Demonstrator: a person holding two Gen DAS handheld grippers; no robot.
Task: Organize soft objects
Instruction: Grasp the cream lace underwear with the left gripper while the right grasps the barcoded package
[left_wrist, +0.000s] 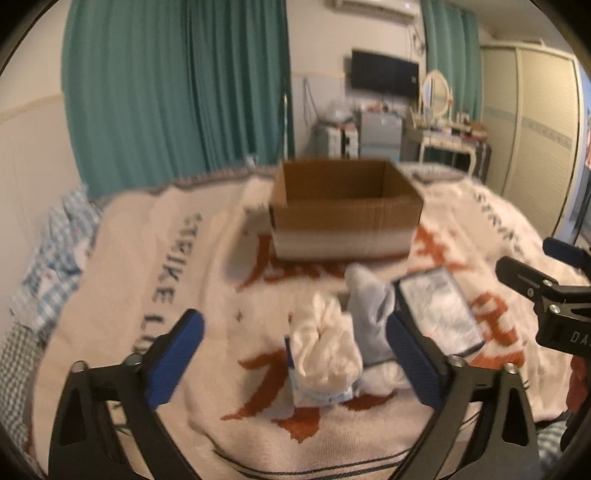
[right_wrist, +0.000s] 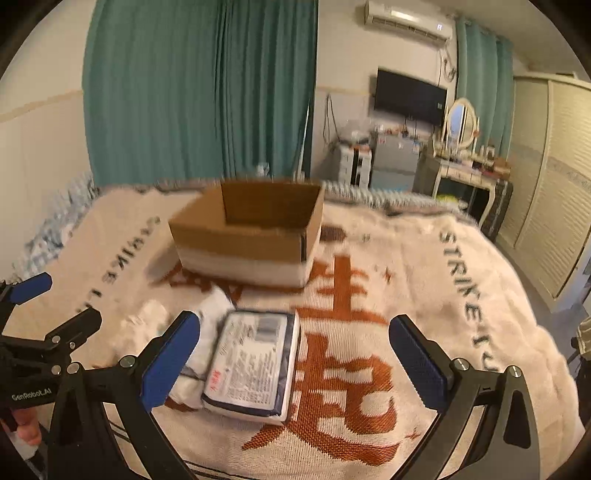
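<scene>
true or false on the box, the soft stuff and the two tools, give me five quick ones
1. The cardboard box looks empty. True, as far as its inside shows.
2. The left tool is clamped on the cream cloth. False: its fingers are spread wide and hold nothing.
3. The flat wrapped pack lies on the blanket. True.
4. The right tool is open. True.
5. The grey cloth is inside the box. False: it lies on the blanket in front of the box.

On the blanket (right_wrist: 424, 258) I read "STRIKE" at right. My left gripper (right_wrist: 26, 325), at lower left of the right-wrist view, bears "GenRobot.AI". The packet's (right_wrist: 255, 362) print is unreadable.
</scene>
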